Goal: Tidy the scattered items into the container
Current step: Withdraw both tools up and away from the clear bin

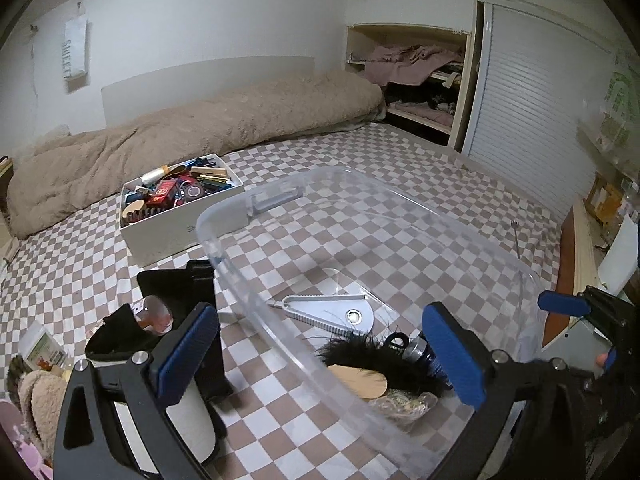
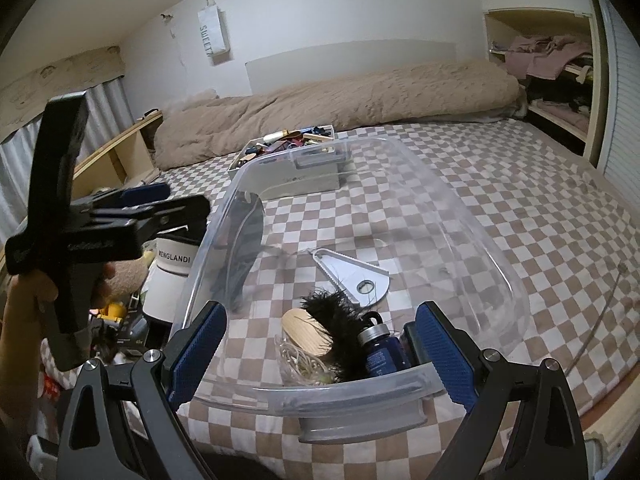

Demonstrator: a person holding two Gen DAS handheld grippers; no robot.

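Note:
A clear plastic container (image 1: 224,224) (image 2: 224,208) lies on the checkered bed. Inside it are a grey toothed tool (image 1: 332,312) (image 2: 352,268), a black feathery piece (image 1: 380,356) (image 2: 340,320), a wooden piece (image 1: 360,382), a blue bottle (image 2: 380,350) and a clear bag of bands (image 2: 300,364). My left gripper (image 1: 322,356) hovers over the container's left wall, open wide, with nothing in it; it also shows as the left gripper (image 2: 168,200) held by a hand (image 2: 24,300). My right gripper (image 2: 320,354) stands open over the near rim.
A white box (image 1: 180,220) full of small items stands behind the container. A black-and-white pouch (image 1: 188,412), a small bottle (image 1: 154,314) and plush things (image 1: 36,400) lie left of it. A metal back scratcher (image 1: 516,240) rests on the right. A beige duvet (image 1: 200,132) lines the wall.

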